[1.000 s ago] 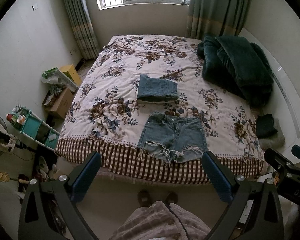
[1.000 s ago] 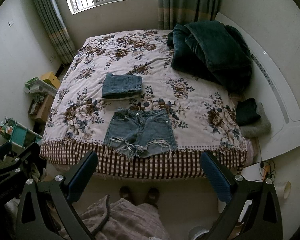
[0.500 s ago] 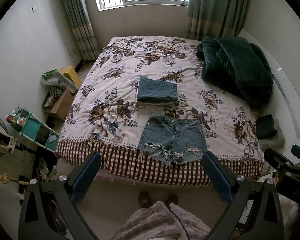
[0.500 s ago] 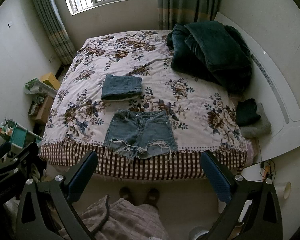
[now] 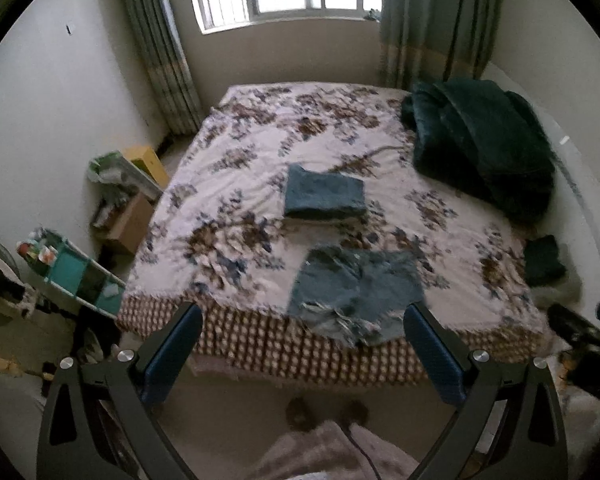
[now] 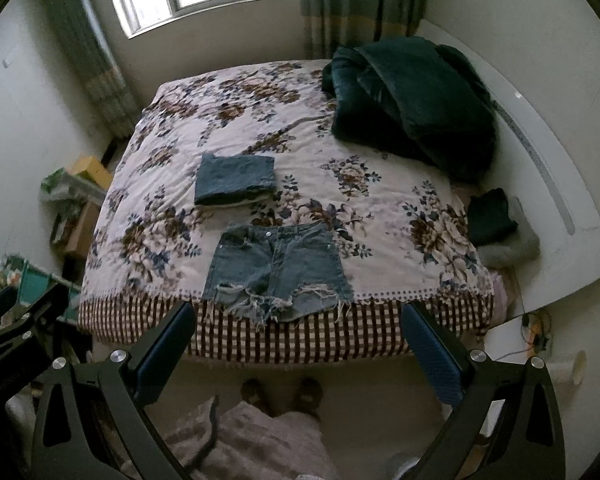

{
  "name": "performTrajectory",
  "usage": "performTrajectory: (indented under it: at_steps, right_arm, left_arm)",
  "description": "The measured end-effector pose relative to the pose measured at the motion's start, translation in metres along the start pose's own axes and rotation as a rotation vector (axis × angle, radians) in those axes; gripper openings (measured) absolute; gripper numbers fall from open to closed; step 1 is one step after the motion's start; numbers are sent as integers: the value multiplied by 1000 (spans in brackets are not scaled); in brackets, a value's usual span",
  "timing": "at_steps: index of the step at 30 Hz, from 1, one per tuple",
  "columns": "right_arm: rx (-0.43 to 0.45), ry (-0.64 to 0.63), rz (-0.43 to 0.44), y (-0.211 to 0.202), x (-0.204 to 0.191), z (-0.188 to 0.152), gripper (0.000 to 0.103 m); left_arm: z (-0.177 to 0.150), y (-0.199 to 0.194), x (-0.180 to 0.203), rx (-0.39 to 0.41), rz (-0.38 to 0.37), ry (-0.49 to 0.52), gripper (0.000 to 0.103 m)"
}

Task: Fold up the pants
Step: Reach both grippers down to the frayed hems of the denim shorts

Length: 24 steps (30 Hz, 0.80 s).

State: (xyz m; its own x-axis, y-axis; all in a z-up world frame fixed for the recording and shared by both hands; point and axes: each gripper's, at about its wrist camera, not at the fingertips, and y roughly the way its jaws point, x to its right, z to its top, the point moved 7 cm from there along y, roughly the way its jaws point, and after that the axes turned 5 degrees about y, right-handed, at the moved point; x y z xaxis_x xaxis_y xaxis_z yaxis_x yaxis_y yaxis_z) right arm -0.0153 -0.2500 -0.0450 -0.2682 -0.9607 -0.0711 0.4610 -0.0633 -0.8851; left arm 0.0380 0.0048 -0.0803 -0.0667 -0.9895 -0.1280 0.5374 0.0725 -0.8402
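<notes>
Frayed denim shorts [image 6: 277,270] lie flat at the near edge of the floral bed [image 6: 380,216], waistband away from me; they also show in the left wrist view [image 5: 356,288]. A folded pair of jeans [image 6: 234,179] lies just behind them, also in the left wrist view [image 5: 324,196]. My left gripper [image 5: 300,344] is open and empty, held high above the floor in front of the bed. My right gripper [image 6: 296,344] is open and empty at the same height. Neither touches the shorts.
A dark green blanket [image 6: 412,100] is heaped at the bed's far right. Dark and grey clothes [image 6: 496,228] lie by the white headboard [image 6: 548,200]. Boxes [image 5: 132,216] and a teal shelf [image 5: 76,276] stand left of the bed. My feet [image 6: 280,394] are on the floor.
Both grippers have moved slightly closer to the bed, and the left view has tilted up and is blurred by motion. Both stay open. The shorts have not moved.
</notes>
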Motion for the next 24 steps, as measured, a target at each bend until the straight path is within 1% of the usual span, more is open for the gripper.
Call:
performTrajectory:
  at_steps: [2,4,6,7,9,10,12,15,17,19,20,22,23,24]
  right_arm:
    - [24,25,-13,19,1,3,103]
    - [22,44,-26,42,2,2,103]
    - [5,67,-43,71,4,-3,103]
    - [-8,82,-50,87,6,-5,103]
    - [-18,100,-63,116,11,-9,103]
    - [-30,110,-78,133,15,-11,103]
    - [-48,123,-94,163,22,-15,103]
    - [-89,139,-101,210,37,-16,103]
    - [-118,134,-103,244,49,-14,103]
    - [-149,117,-103,275,58,-11,103]
    - [-175,101,-97,297,64,-9,103]
    - [-208,75,-75,328,71,-1,103]
    - [-239,48,-63,352,76,2,103]
    - [-260,30,-52,366,79,5,103]
  left_arm:
    - [3,22,-3,17,37,2,103]
    - [4,46,-5,17,57,7,103]
    - [3,77,-9,-10,38,10,103]
    - [1,90,-7,-31,34,15,103]
    - [-7,121,-2,-76,3,25,103]
    - [-10,140,3,-101,3,35,103]
    - [-15,164,12,-141,-5,57,103]
    - [-18,197,30,-173,9,86,103]
    - [-19,216,42,-182,33,95,103]
    - [-17,240,58,-203,39,90,103]
    - [-19,245,59,-212,45,85,103]
    - [-17,272,78,-242,62,66,103]
    - [-19,279,82,-250,75,59,103]
    - [-18,294,91,-263,96,49,103]
